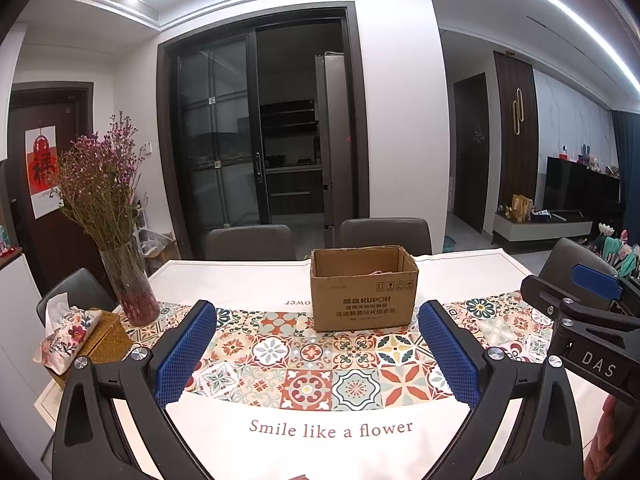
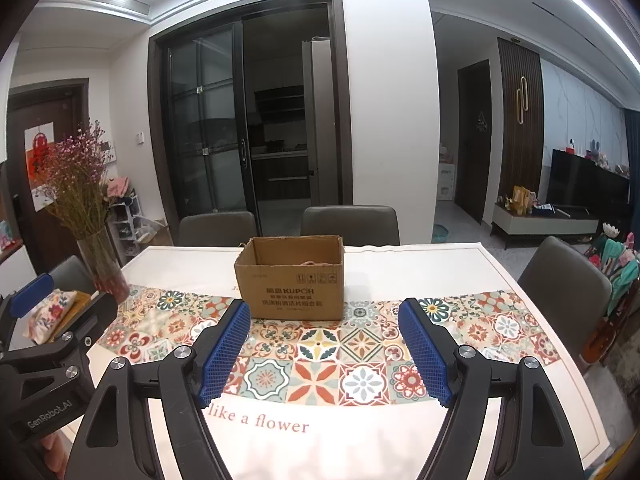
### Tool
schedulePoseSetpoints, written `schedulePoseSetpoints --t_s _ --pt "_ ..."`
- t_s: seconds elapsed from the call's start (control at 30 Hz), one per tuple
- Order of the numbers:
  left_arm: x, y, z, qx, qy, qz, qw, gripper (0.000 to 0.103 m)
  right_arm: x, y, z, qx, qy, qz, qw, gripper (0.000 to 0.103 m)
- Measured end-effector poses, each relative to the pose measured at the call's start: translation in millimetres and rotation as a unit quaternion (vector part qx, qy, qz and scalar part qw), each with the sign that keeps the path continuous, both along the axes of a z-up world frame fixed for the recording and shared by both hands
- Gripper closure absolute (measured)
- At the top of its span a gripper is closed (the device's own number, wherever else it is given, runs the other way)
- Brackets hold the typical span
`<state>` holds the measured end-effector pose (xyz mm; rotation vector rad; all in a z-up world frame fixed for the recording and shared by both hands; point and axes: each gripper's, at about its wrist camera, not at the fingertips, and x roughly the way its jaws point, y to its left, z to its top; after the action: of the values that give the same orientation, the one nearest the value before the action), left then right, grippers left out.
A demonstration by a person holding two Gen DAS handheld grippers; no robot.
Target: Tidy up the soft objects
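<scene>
An open cardboard box (image 1: 363, 289) stands in the middle of the table on the patterned runner; it also shows in the right wrist view (image 2: 292, 282). Something pale and stringy lies low inside it, mostly hidden. My left gripper (image 1: 318, 326) is open and empty, held above the table in front of the box. My right gripper (image 2: 323, 325) is open and empty, beside the left one and also facing the box. No soft object lies loose on the table.
A glass vase of dried pink flowers (image 1: 127, 280) stands at the table's left. A floral tissue pouch (image 1: 68, 334) on a woven box sits at the left edge. Grey chairs (image 1: 386, 236) line the far side and right. The white tablecloth (image 1: 320, 448) covers the near table.
</scene>
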<state>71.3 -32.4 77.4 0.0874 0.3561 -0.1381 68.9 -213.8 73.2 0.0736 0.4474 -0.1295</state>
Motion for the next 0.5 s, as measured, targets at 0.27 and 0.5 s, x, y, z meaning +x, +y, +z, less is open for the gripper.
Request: schedulePoseSetpoints --t_s 0.27,0.5 --pt "-2.8 3.8 2.7 -0.002 -0.002 0.005 1.0 0.0 -2.7 0.0 0.3 0.0 -0.002 0.004 1.0 0.026" --pt "-3.3 4.0 3.9 -0.001 -0.003 0.002 1.0 0.0 -4.5 0.0 1.2 -0.002 -0.003 0.002 1.0 0.026"
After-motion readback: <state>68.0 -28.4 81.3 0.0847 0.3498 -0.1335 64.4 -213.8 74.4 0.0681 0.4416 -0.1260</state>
